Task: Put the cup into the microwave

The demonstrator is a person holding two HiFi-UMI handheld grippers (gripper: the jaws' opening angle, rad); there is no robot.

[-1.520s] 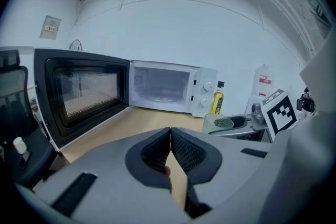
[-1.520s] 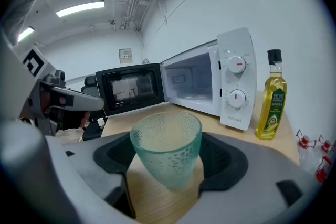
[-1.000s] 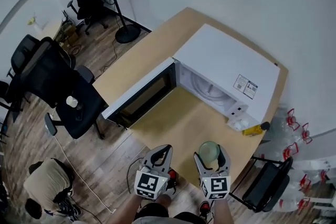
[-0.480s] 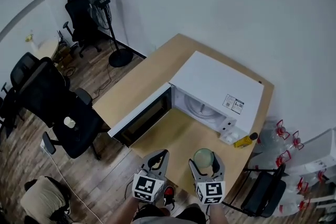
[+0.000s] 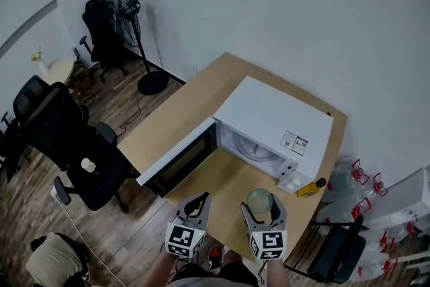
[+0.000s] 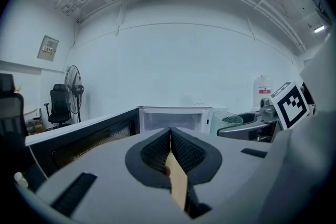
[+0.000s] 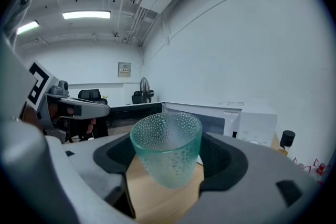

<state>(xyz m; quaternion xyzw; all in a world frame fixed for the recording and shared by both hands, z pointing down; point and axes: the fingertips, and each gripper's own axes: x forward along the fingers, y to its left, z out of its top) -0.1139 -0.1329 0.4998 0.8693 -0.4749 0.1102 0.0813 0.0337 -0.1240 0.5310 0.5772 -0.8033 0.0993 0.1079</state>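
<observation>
A dimpled green glass cup (image 7: pixel 167 148) is held upright between the jaws of my right gripper (image 7: pixel 168 162), which is shut on it; the cup (image 5: pixel 260 200) shows over the table's near edge in the head view. The white microwave (image 5: pixel 272 123) stands on the wooden table (image 5: pixel 235 175) with its door (image 5: pixel 176 159) swung wide open to the left and its cavity (image 5: pixel 252 148) facing me. My left gripper (image 5: pixel 195 207) hangs beside the right gripper (image 5: pixel 261 208), its jaws pressed together with nothing held. The microwave (image 7: pixel 239 120) lies ahead of the cup.
A yellow bottle with a black cap (image 5: pixel 309 189) lies by the microwave's right corner. Black office chairs (image 5: pixel 80 158) and a standing fan (image 5: pixel 124 3) are on the floor to the left. Water bottles (image 5: pixel 366 195) stand at the right of the table.
The view has drawn back and the microwave sits farther away in the picture. Both grippers stay low at the table's near edge, the cup still held.
</observation>
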